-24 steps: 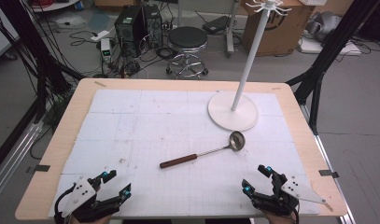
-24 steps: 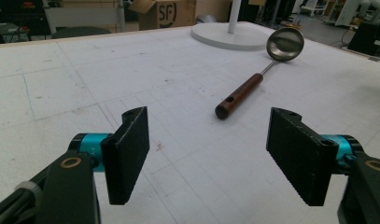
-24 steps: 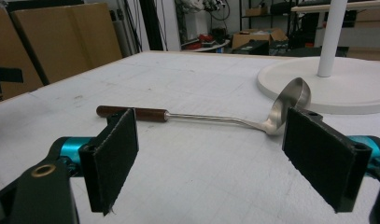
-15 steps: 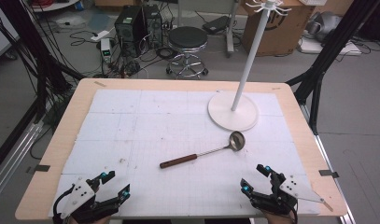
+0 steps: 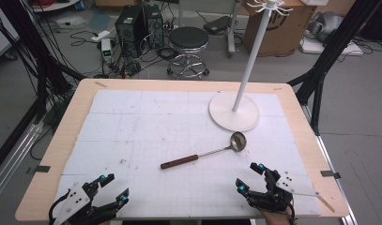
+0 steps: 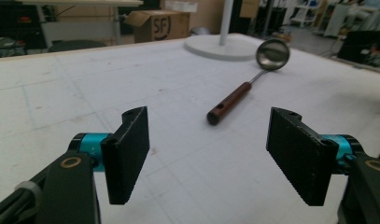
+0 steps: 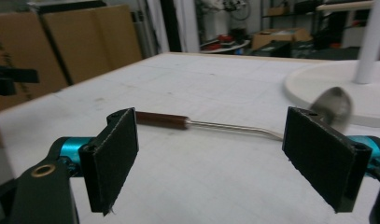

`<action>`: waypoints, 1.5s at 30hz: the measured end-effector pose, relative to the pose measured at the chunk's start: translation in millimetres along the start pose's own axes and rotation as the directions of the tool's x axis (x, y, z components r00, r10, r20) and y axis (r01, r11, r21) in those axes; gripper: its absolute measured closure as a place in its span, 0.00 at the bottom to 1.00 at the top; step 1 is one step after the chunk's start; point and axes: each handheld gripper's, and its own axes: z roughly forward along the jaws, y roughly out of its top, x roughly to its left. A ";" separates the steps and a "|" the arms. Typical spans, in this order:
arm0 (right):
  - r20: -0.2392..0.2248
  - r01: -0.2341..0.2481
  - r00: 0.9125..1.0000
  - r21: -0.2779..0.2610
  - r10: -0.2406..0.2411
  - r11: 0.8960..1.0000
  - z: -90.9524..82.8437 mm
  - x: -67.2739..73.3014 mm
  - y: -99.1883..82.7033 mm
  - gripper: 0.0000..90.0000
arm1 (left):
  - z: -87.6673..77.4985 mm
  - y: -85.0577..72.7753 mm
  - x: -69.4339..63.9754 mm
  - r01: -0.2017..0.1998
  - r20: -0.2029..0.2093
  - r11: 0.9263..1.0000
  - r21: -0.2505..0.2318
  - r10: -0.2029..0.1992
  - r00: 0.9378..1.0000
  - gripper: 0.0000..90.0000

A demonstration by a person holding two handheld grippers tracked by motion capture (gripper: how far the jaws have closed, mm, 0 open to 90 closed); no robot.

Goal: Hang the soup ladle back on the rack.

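Resting near the front edge of a wide table [image 5: 52, 140] covered in white gridded sheets, two hand-held tongs wait with their jaws spread wide and nothing between them. Compared with the earlier pictures almost nothing has shifted: the right tongs [image 5: 248, 178] have edged very slightly toward the middle, the left tongs [image 5: 111, 187] sit where they were, and the ladle has not moved. My reading is that the work is at its very start, with the approach to the ladle hardly begun.

A tall white hook stand [image 5: 234, 111] rises from a round flat base at the far right of the table. Just in front of that base, close but apart from it, lies the ladle [image 5: 205, 153], flat on the sheets, its steel bowl toward the stand and its dark wooden handle pointing toward the front left. It lies well ahead of both tongs, somewhat closer to the right pair.

From the left tongs' camera, a cardboard box [image 6: 159, 25] beyond the table carries the letters "SF" in black. Other printing on boxes in the room is too blurred to read.
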 end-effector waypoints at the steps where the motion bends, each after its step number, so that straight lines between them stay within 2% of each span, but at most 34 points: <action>1: -0.014 -0.004 1.000 0.001 0.004 1.000 1.5 -0.3 1.1 0.20 | -1.4 0.6 -1.0 0.006 0.015 1.000 -0.011 -0.006 1.000 0.34; 3: -0.055 0.001 0.998 0.010 0.000 1.000 6.0 0.9 4.4 0.20 | -3.9 2.7 -4.6 0.035 0.051 0.998 -0.059 -0.032 0.998 0.34; 4: -0.078 0.000 0.997 0.025 0.002 1.000 9.4 2.0 7.0 0.20 | -3.0 1.3 -7.0 0.041 0.080 0.998 -0.054 -0.037 0.996 0.34; 5: -0.078 0.000 0.997 0.025 0.002 1.000 9.4 2.0 7.0 0.20 | -3.0 1.3 -7.0 0.041 0.080 0.998 -0.054 -0.037 0.996 0.34; 6: -0.108 -0.001 0.994 0.045 0.005 0.999 13.6 3.1 10.6 0.20 | -2.9 0.2 -8.1 0.025 0.082 0.999 -0.035 -0.022 0.996 0.34; 8: -0.145 0.051 0.989 0.076 -0.040 0.996 28.0 7.1 23.1 0.21 | -4.2 -0.7 -8.6 0.015 0.080 1.000 -0.028 -0.013 0.997 0.34; 9: -0.145 0.051 0.989 0.076 -0.040 0.996 28.0 7.1 23.1 0.21 | -4.8 -0.3 -7.8 0.021 0.083 0.999 -0.033 -0.018 0.996 0.34; 10: -0.148 0.083 0.987 0.105 -0.067 0.991 38.3 7.1 30.5 0.30 | -5.0 0.6 -6.8 0.038 0.087 0.998 -0.050 -0.034 0.996 0.33; 11: -0.148 0.083 0.987 0.105 -0.067 0.991 38.3 7.1 30.5 0.30 | -4.5 1.0 -6.1 0.044 0.091 0.997 -0.056 -0.039 0.995 0.33; 12: -0.157 0.086 0.985 0.129 -0.066 0.988 46.4 4.8 36.4 0.31 | -3.5 0.7 -5.5 0.046 0.092 0.997 -0.059 -0.040 0.995 0.33; 15: -0.168 0.074 0.985 0.147 -0.049 0.986 55.3 0.3 42.3 0.29 | -1.2 -1.0 -3.8 0.036 0.090 0.999 -0.031 -0.033 0.995 0.33; 17: -0.200 0.044 0.980 0.193 -0.005 0.980 67.3 -6.6 48.3 0.28 | -1.9 -0.2 -3.7 0.049 0.098 0.998 -0.047 -0.044 0.994 0.33; 20: -0.222 0.069 0.975 0.240 -0.014 0.968 79.3 -8.3 52.7 0.29 | -1.0 0.3 -5.5 0.049 0.109 0.998 -0.049 -0.044 0.993 0.33; 22: -0.245 0.088 0.969 0.274 -0.019 0.958 88.5 -6.5 55.2 0.29 | -0.1 0.2 -7.1 0.040 0.114 0.998 -0.039 -0.036 0.993 0.33; 23: -0.259 0.100 0.966 0.300 -0.020 0.949 95.4 -4.1 56.6 0.29 | 0.2 0.5 -7.7 0.039 0.116 0.998 -0.041 -0.034 0.993 0.33; 24: -0.268 0.110 0.963 0.311 -0.024 0.944 100.0 -2.5 57.5 0.32 | 0.6 0.7 -7.9 0.043 0.117 0.998 -0.045 -0.038 0.992 0.33; 25: -0.268 0.110 0.963 0.311 -0.024 0.944 100.0 -2.5 57.5 0.32 | 1.1 0.9 -7.7 0.047 0.120 0.998 -0.047 -0.041 0.992 0.33; 26: -0.315 0.147 0.948 0.337 -0.036 0.930 113.8 2.7 60.1 0.38 | 1.5 0.9 -7.5 0.047 0.119 0.998 -0.045 -0.042 0.992 0.33; 27: -0.315 0.147 0.948 0.337 -0.036 0.930 113.8 2.7 60.1 0.38 | 1.7 0.8 -7.3 0.047 0.119 0.998 -0.043 -0.042 0.992 0.33; 28: -0.333 0.167 0.942 0.376 -0.035 0.912 130.8 8.5 62.1 0.35 | 1.7 0.7 -7.1 0.047 0.119 0.998 -0.042 -0.042 0.992 0.33; 30: -0.341 0.202 0.939 0.419 -0.053 0.885 150.1 12.7 62.8 0.33 | 0.9 0.7 -6.7 0.048 0.117 0.998 -0.043 -0.042 0.992 0.33; 31: -0.341 0.202 0.939 0.419 -0.053 0.885 150.1 12.7 62.8 0.33 | 0.7 0.7 -6.7 0.049 0.118 0.998 -0.046 -0.044 0.992 0.33; 32: -0.351 0.229 0.934 0.459 -0.062 0.858 164.1 13.6 61.9 0.33 | 0.5 0.6 -6.7 0.052 0.119 0.997 -0.048 -0.046 0.992 0.33; 34: -0.349 0.253 0.934 0.507 -0.072 0.824 177.2 14.2 59.0 0.33 | -0.3 0.4 -6.6 0.052 0.118 0.998 -0.046 -0.046 0.992 0.33; 35: -0.349 0.253 0.934 0.507 -0.072 0.824 177.2 14.2 59.0 0.33 | -0.6 0.3 -6.3 0.052 0.116 0.998 -0.047 -0.046 0.992 0.33; 36: -0.358 0.261 0.932 0.547 -0.060 0.795 189.8 11.8 52.9 0.33 | -1.0 0.1 -6.3 0.056 0.117 0.997 -0.051 -0.050 0.992 0.33; 37: -0.354 0.260 0.934 0.572 -0.052 0.778 193.7 10.9 50.1 0.34 | -1.7 0.1 -6.0 0.055 0.118 0.997 -0.050 -0.048 0.992 0.33; 38: -0.354 0.260 0.934 0.572 -0.052 0.778 193.7 10.9 50.1 0.34 | -2.1 -0.1 -5.8 0.058 0.117 0.997 -0.051 -0.052 0.992 0.33; 39: -0.355 0.255 0.934 0.583 -0.040 0.771 197.7 9.2 46.9 0.34 | -2.3 -0.3 -5.2 0.058 0.116 0.997 -0.052 -0.052 0.992 0.33; 40: -0.353 0.243 0.936 0.605 -0.019 0.758 202.4 6.2 42.4 0.37 | -2.4 -0.4 -5.1 0.062 0.115 0.997 -0.053 -0.055 0.992 0.33; 41: -0.353 0.243 0.936 0.605 -0.019 0.758 202.4 6.2 42.4 0.37 | -2.6 -0.5 -4.7 0.063 0.115 0.997 -0.052 -0.057 0.992 0.33; 43: -0.363 0.253 0.932 0.625 -0.012 0.739 207.5 3.9 36.3 0.39 | -2.6 -0.5 -4.7 0.064 0.116 0.997 -0.053 -0.058 0.992 0.33; 44: -0.363 0.253 0.932 0.625 -0.012 0.739 207.5 3.9 36.3 0.39 | -2.5 -0.5 -4.9 0.065 0.116 0.996 -0.054 -0.059 0.991 0.33; 45: -0.368 0.271 0.929 0.635 -0.025 0.723 209.3 4.9 32.9 0.39 | -2.5 -0.4 -5.1 0.065 0.117 0.996 -0.054 -0.058 0.991 0.33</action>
